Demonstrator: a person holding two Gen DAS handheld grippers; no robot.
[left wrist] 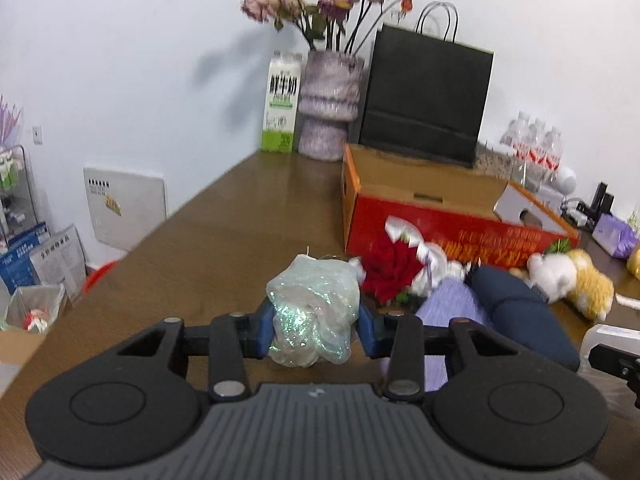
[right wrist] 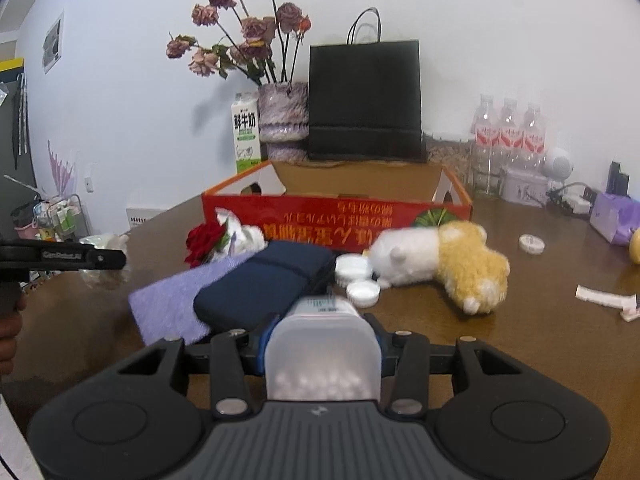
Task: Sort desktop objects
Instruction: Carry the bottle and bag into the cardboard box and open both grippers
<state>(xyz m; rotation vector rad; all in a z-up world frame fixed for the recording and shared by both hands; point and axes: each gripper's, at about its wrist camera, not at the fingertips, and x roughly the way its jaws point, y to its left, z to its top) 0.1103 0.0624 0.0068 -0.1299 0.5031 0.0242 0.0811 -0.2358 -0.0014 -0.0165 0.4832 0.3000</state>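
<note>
The left gripper [left wrist: 316, 330] is clenched on a crumpled wad of iridescent film [left wrist: 314, 308], pale mint and pink with glittering green flecks; its blue pads [left wrist: 266, 330] press both sides of the wad, which bulges above and below them. Just beyond and to the right of these tongs lie a red rose [left wrist: 390, 266] in white wrapping, a lilac cloth [left wrist: 448, 308] and a dark navy pouch [left wrist: 516, 308] resting on that cloth.

The right gripper [right wrist: 322, 350] grasps a translucent white plastic container [right wrist: 322, 354] with rounded shoulders; small white beads or pellets show through its lower part, and a printed label sits at its far end. Directly ahead of these tongs are 2 white round lids [right wrist: 360, 280], and beyond them a plush toy [right wrist: 440, 264], white and yellow, lying on its side against the long red cardboard box [right wrist: 336, 220], which stands open-topped.

Farther behind the box stand a black paper bag [right wrist: 366, 100], a vase of dried roses [right wrist: 282, 120] and a milk carton [right wrist: 245, 136]. 3 water bottles [right wrist: 508, 132] stand to the far right on the brown table [right wrist: 500, 340].
</note>
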